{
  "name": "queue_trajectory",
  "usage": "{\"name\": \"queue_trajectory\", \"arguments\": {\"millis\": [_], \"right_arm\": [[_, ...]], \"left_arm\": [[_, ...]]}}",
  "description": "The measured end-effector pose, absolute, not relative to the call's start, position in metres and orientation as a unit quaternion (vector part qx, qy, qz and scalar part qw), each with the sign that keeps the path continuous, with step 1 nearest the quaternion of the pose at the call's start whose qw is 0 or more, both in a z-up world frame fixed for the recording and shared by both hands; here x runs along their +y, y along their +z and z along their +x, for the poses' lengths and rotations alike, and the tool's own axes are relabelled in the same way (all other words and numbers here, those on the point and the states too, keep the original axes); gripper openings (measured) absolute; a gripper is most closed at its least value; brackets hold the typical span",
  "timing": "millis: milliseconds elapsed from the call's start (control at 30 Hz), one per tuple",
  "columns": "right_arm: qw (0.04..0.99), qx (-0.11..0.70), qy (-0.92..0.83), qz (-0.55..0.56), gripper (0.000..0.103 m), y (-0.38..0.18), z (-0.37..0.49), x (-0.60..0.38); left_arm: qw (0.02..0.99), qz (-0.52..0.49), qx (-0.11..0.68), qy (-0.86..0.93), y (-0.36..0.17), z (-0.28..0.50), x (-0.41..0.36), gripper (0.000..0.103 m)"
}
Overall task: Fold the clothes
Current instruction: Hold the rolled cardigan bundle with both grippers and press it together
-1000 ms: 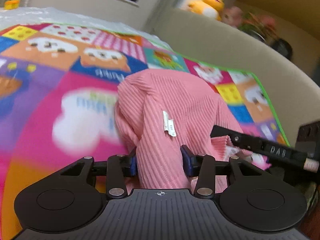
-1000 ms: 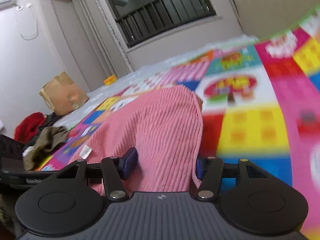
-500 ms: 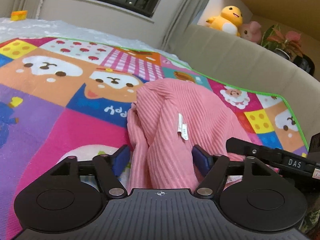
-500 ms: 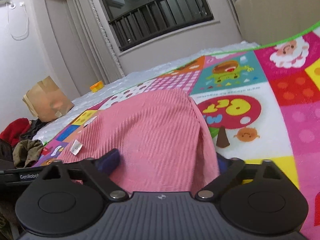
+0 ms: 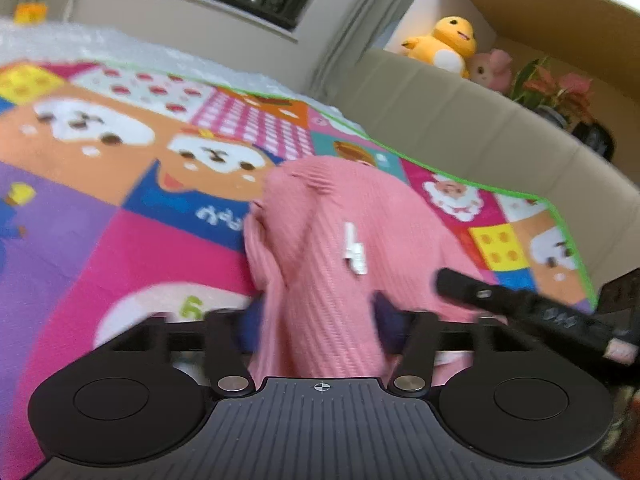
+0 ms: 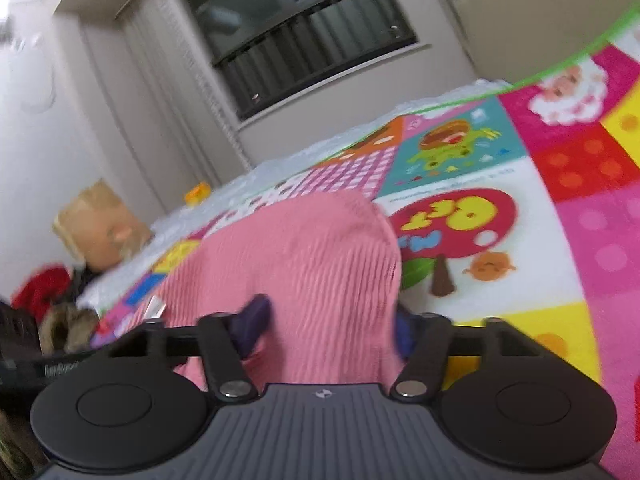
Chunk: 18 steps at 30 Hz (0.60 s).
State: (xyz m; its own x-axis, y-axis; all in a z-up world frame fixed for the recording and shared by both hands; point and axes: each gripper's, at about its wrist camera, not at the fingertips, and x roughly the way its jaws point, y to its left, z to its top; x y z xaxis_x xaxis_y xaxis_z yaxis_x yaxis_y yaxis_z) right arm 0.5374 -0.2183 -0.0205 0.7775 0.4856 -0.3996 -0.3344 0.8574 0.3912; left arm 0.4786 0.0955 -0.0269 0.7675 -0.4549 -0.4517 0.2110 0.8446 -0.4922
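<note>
Left wrist view: the left tongs point(image 5: 316, 322) stand low over a colourful play mat point(image 5: 120, 168) with cartoon animals and a green border. A pink ribbed garment point(image 5: 340, 208) lies bunched on this mat, and a thick fold of it passes between the two blue pads point(image 5: 250, 326). The jaws are closing at this moment, and both pads seem to press the fold from its two sides, so the left tongs are grasping the garment. A small white label point(image 5: 354, 248) is sewn on the cloth just beyond the pads. At the right side of this view, the dark body of the other tool point(image 5: 532, 308) reaches in over the garment. Behind the mat there is a beige padded wall point(image 5: 460, 96), and on the ledge above it a yellow plush duck point(image 5: 444, 42), a pink plush toy point(image 5: 490, 68) and a plant point(image 5: 556, 88).

In the right wrist view, the right tongs point(image 6: 332, 328) are also closing, with a wide fold of the same pink garment point(image 6: 304, 248) between them. The pads touch the cloth on both sides, so they grasp it. To the left, beyond the mat point(image 6: 580, 216), stand a brown paper bag point(image 6: 98, 220) and a pile of red and brown clothes point(image 6: 52, 304). A dark window point(image 6: 304, 36) is in the far wall. Both pictures are somewhat blurred.
</note>
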Motion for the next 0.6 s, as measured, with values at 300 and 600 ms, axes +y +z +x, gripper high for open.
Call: {"name": "queue_trajectory", "arguments": {"millis": [300, 600], "right_arm": [[0.939, 0.259, 0.196, 0.113, 0.056, -0.014, 0.542, -0.197], [0.947, 0.256, 0.188, 0.05, 0.052, 0.012, 0.505, -0.199]], "left_arm": [[0.918, -0.251, 0.262, -0.161, -0.026, 0.482, 0.111, 0.048], [0.919, -0.236, 0.273, -0.157, -0.028, 0.484, 0.11, 0.052]]}}
